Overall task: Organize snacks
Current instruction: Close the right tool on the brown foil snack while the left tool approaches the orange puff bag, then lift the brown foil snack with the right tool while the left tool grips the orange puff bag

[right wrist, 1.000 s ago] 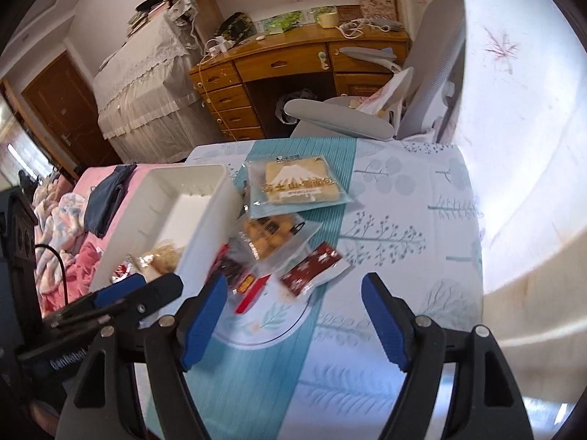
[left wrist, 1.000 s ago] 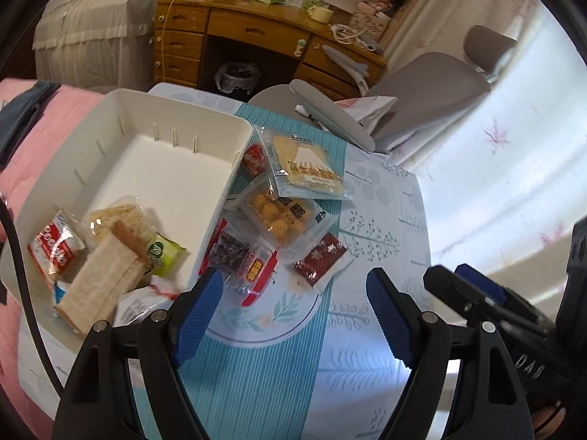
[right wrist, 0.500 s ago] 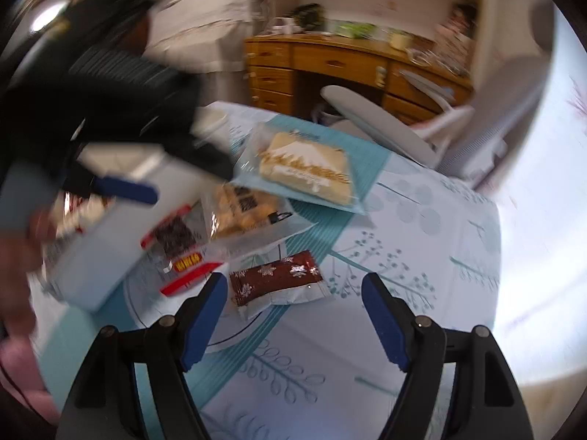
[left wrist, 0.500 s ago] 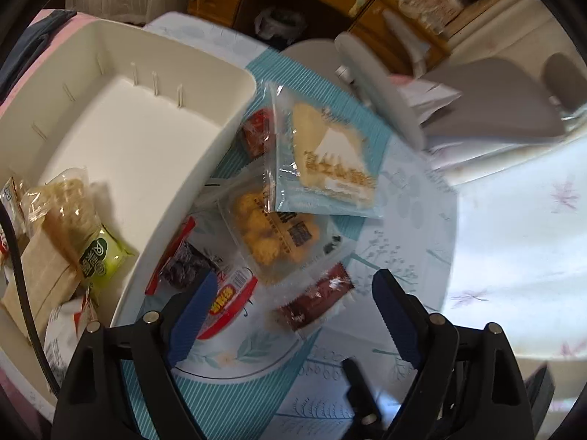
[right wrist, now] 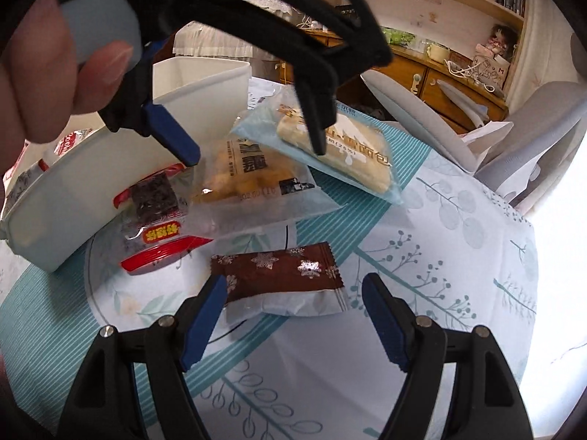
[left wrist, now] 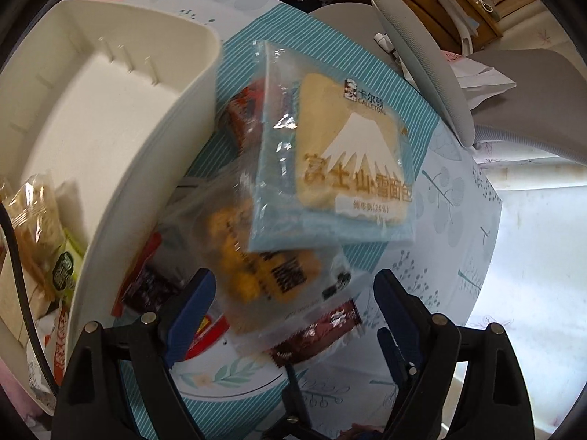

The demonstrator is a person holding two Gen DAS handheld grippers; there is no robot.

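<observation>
Sorting partly done: several snacks [left wrist: 35, 220] already in white bin [left wrist: 176, 117]; five packets left on desk [right wrist: 458, 256] beside it. Left tool [left wrist: 290, 315] jaws just widened, empty, over pastry bag [left wrist: 256, 278]. Right tool [right wrist: 293, 315] agape, straddling brown packet [right wrist: 279, 271], ungripped.

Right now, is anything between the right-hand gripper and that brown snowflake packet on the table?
Nothing visible. The right gripper hangs open right by the brown snowflake packet, whose top is bare. The left gripper is farther back, over the clear bag of yellow snacks beside the white bin.
</observation>
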